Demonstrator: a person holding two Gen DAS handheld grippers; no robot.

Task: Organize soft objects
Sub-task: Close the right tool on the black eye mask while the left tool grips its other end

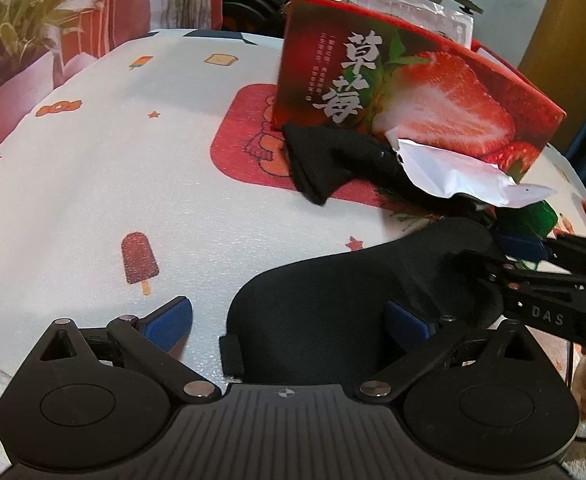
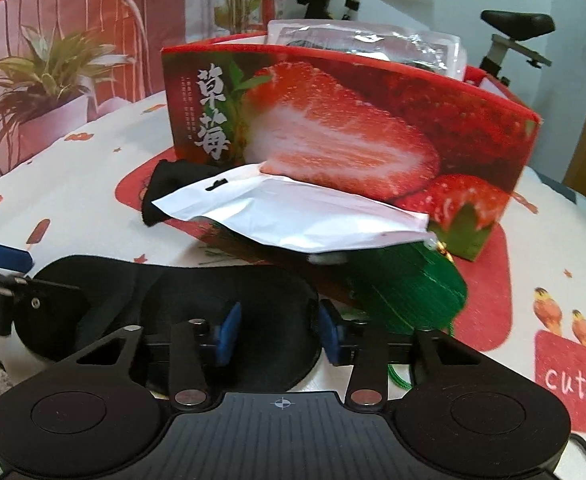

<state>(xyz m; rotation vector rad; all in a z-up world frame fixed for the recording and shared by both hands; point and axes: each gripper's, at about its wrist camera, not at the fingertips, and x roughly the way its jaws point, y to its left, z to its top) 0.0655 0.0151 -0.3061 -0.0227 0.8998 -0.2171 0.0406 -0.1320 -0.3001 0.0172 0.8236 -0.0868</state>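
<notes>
A black padded eye mask (image 1: 333,292) lies on the printed tablecloth near the front edge. My left gripper (image 1: 288,322) stands open over its left end: one blue pad rests on the cloth, the other over the mask. My right gripper (image 2: 280,335) is shut on the mask's (image 2: 181,288) right lobe, which fills the gap between its blue pads; the left wrist view shows this gripper (image 1: 497,256) coming in from the right. Behind lie a black fabric piece (image 1: 321,164), a white pouch (image 2: 293,216) and a green tasselled item (image 2: 409,292).
A red strawberry-printed box (image 2: 373,128) stands behind the soft things, with clear plastic packets (image 2: 365,44) sticking out of it. The round table (image 1: 93,160) drops away at left and front. A potted plant (image 2: 49,80) and an exercise bike (image 2: 509,36) stand beyond.
</notes>
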